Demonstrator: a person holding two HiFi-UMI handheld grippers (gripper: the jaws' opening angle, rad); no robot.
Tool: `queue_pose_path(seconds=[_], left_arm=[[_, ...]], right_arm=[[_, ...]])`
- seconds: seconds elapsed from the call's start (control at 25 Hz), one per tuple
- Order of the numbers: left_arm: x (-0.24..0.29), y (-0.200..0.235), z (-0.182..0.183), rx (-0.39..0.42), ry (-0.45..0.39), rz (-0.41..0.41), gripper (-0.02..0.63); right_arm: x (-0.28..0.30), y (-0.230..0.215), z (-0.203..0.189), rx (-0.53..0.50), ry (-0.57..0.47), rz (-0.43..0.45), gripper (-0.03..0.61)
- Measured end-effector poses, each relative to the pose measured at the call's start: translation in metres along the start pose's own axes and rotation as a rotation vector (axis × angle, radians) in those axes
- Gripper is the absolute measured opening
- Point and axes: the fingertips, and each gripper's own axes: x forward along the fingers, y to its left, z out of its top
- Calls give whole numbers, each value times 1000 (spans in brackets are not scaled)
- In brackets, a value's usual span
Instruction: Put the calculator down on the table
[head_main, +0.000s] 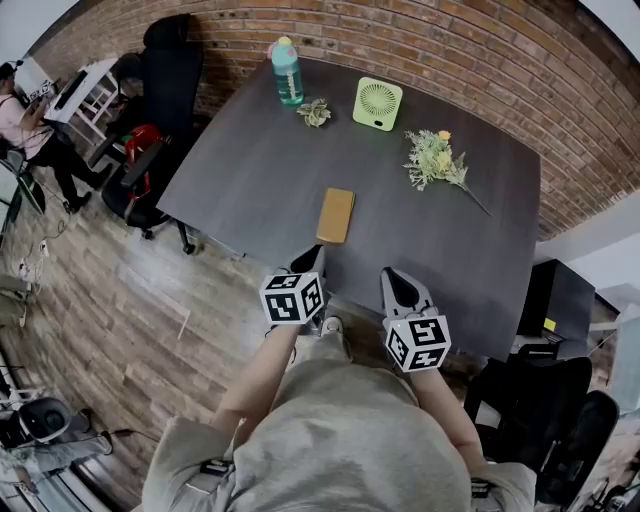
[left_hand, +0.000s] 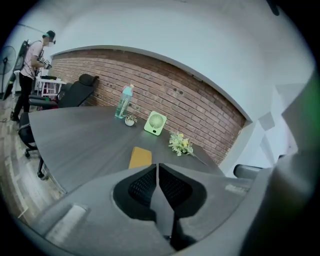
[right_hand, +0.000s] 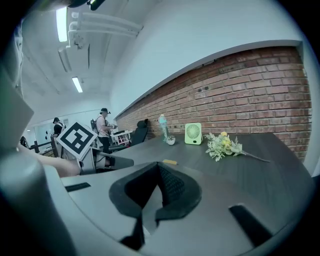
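Against the brick wall, table (head_main: 250, 170): a dark grey top is standing on wood flooring, carrying the items below.
Chair (head_main: 165, 90): a black office chair is sitting at the table's far left corner.
Left gripper (head_main: 318, 250): is hovering over the near table edge; its jaws are pressing together with nothing between them.
Right gripper (head_main: 388, 272): is hovering beside the left one at the same edge; its jaws are also clenched tip to tip, gripping nothing.
Fan (head_main: 377, 104): a green fan is standing upright near the far edge.
Bottle (head_main: 286, 72): a teal bottle is standing upright, left of the fan.
Flowers (head_main: 435, 160): a sprig is lying flat, right of the fan.
Calculator (head_main: 336, 215): a mustard slab is lying flat on the table, free of both grippers, just beyond the left gripper's tips.
Small plant (head_main: 314, 112): is sitting between bottle and fan.
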Motion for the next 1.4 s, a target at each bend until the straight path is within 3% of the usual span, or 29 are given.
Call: queue_pose_path(seconds=[0.76,1.4], left_arm=[[-135,-68,-64,15,-108,-26,28],[-226,-107,-134,49,-122,-84,26]], right_arm=[[-122,40,-43,-3,-54,18,2],[-204,82,-85,-4,-70,1,2]])
